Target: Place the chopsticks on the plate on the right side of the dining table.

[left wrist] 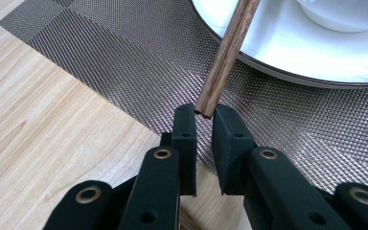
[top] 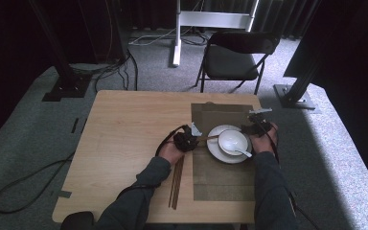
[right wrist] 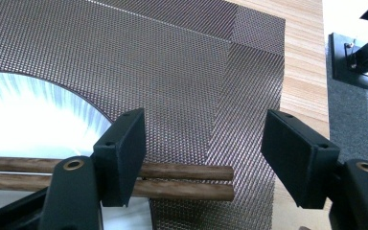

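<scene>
Our left gripper (left wrist: 203, 111) clamps the chopsticks (left wrist: 227, 52), which run toward 1 o'clock over the plate (left wrist: 278, 48). The right gripper's (right wrist: 203, 119) jaws stand apart around their far end.

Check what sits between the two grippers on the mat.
High view: a white plate holding a bowl and spoon lies between the left gripper and right gripper, with chopsticks running across it.

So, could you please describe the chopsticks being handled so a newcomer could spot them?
On the wooden table lies a woven placemat bearing a white plate. The pair of chopsticks rests across that plate's rim, unlike the spare sticks lying on bare wood beside the mat.
</scene>
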A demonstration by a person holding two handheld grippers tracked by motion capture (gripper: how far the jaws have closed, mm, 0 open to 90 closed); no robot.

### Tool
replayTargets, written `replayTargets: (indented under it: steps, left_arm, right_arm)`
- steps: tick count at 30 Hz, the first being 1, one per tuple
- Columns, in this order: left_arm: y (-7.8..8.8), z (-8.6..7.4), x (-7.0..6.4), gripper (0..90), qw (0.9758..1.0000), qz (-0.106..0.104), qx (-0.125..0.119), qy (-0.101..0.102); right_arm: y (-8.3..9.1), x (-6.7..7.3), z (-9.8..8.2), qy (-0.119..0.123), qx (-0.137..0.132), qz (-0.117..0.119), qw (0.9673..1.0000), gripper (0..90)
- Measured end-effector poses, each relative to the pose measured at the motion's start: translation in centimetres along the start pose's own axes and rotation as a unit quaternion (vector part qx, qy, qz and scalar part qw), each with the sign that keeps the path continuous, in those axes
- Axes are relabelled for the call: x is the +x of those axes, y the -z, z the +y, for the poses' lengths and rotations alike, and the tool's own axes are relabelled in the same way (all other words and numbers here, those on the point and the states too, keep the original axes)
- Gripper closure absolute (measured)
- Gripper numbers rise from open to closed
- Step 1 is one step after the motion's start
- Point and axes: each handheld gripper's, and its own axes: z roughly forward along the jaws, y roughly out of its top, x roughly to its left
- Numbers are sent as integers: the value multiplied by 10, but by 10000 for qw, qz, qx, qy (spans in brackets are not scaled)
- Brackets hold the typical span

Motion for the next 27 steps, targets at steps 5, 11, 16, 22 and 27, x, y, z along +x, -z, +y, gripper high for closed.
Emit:
replayTargets:
  steps: [5, 11, 16, 22, 27]
  left_arm:
    - [-3, 3, 1, 808, 10000, 34, 36, 27]
    - [-5, 5, 3, 809, 9999, 53, 60, 68]
    - [-7, 8, 4, 808, 9999, 51, 54, 136]
    - [-10, 10, 5, 808, 9997, 37, 54, 240]
    - [-12, 11, 6, 807, 9995, 59, 75, 288]
  right_arm:
    - [1, -3, -4, -64, -15, 29, 10000, 318]
    - [3, -6, -6, -80, -18, 8, 10000, 319]
    - [5, -10, -8, -123, -21, 1, 9999, 320]
    - [7, -14, -11, -153, -56, 23, 9999, 326]
    - [9, -18, -14, -227, -61, 43, 9997, 326]
